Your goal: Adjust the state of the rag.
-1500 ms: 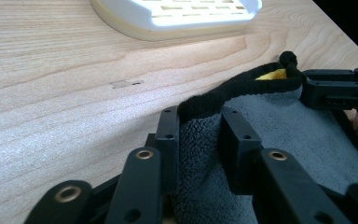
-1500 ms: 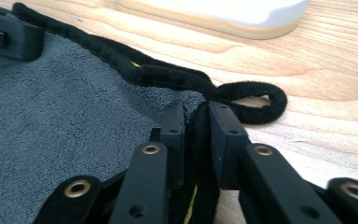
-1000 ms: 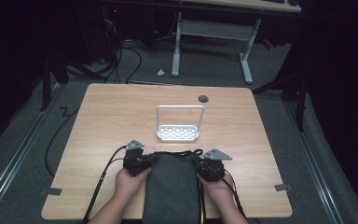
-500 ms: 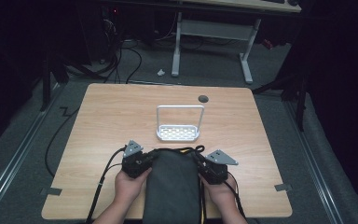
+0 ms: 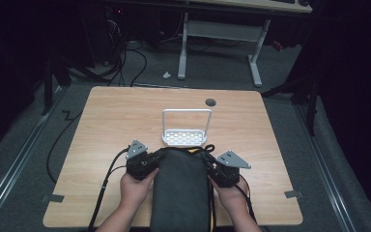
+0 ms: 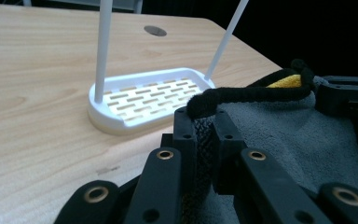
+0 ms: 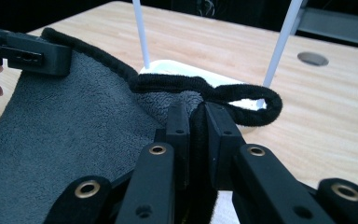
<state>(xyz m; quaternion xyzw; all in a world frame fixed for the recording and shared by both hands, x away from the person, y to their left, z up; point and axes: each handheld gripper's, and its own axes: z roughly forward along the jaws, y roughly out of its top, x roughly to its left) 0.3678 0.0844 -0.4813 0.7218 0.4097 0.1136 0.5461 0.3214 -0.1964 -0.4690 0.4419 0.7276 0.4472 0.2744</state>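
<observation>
A dark grey towel (image 5: 181, 188) with black edging lies on the near middle of the wooden table (image 5: 116, 116) and hangs over its front edge. My left gripper (image 5: 155, 158) is shut on the towel's far left edge (image 6: 200, 116). My right gripper (image 5: 211, 166) is shut on the far right edge (image 7: 196, 114), where a black edging loop (image 7: 256, 105) sticks out. Both hold the edge a little above the table. A yellow patch (image 6: 284, 81) peeks out under the towel's far fold. Just beyond stands a white rack (image 5: 185, 137) with a slotted base (image 6: 144, 95) and a tall hoop (image 7: 279, 46).
A round grommet hole (image 5: 210, 102) sits in the table behind the rack. Cables (image 5: 104, 188) trail from the left gripper over the front edge. Tape marks (image 5: 293, 194) lie at the front corners. A white desk frame (image 5: 217, 34) stands on the floor beyond.
Both hands have risen a little, lifting the towel's far edge off the table. The rack has not moved.
</observation>
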